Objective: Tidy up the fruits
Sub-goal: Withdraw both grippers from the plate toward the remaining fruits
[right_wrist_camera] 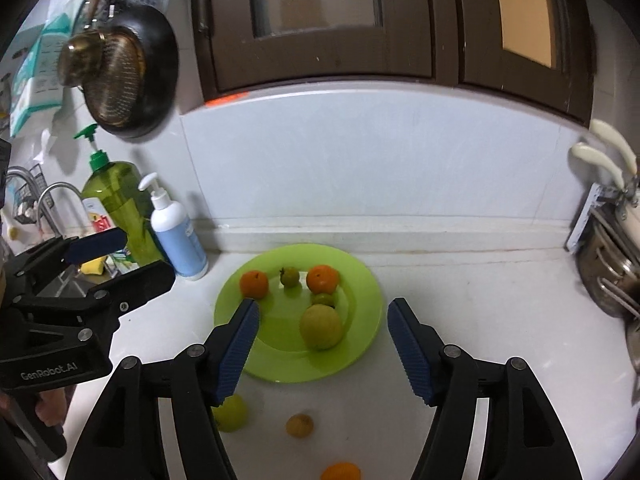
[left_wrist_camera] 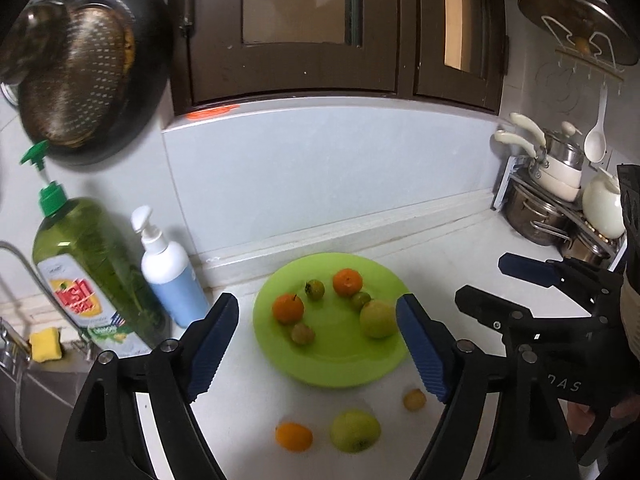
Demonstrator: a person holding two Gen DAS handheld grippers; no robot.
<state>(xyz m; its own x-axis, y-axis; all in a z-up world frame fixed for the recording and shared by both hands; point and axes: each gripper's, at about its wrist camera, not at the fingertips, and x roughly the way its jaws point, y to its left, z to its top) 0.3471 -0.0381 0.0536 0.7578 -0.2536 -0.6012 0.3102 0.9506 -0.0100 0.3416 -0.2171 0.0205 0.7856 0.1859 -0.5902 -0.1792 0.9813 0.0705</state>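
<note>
A: While six fruits are kept on the green plate, what is left out?
B: An orange, an apple and a small fruit are listed on the counter; left gripper and right gripper are held released, nothing grasped, presumably for the next pick.

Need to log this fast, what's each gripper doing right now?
Left gripper: open, holding nothing.
Right gripper: open, holding nothing.

Green dish-soap bottle far left of the tool, white pump bottle beside it, yellow sponge, hanging pan upper left, steel pots right.
</note>
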